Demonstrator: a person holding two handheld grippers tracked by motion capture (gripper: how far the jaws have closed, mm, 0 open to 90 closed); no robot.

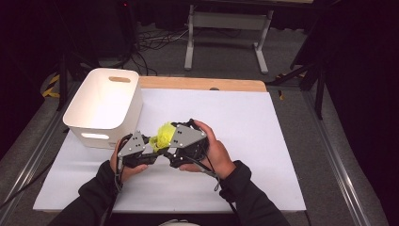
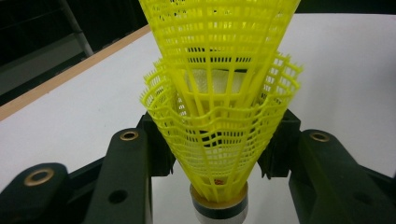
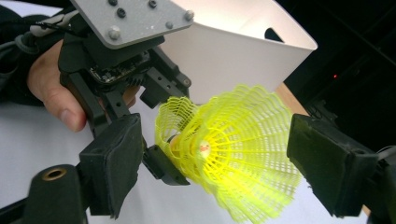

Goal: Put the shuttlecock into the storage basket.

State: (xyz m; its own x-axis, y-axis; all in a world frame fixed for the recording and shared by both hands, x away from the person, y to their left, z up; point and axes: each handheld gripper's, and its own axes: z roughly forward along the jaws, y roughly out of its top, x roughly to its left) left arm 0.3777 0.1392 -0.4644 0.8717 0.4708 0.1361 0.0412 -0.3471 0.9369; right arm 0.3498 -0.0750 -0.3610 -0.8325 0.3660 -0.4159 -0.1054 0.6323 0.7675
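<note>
With our left gripper point(image 1: 149, 147) pinching the nested yellow plastic mesh shuttlecocks point(image 2: 219, 112) and our right gripper point(image 3: 210, 163) gaping empty around the outer skirt, a careless nudge could unseat the loosely stacked one.

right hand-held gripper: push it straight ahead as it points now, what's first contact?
Likely the nested yellow shuttlecocks, sitting between its open jaws. Just beyond comes the left hand-held gripper that clamps them, though depth is hard to judge.

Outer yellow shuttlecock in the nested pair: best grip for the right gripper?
Grip the outer shuttlecock across its wide mesh skirt, coming from the open end opposite the left gripper. The cork ends sit inside that gripper's jaws; the right gripper already straddles the flare, open.
</note>
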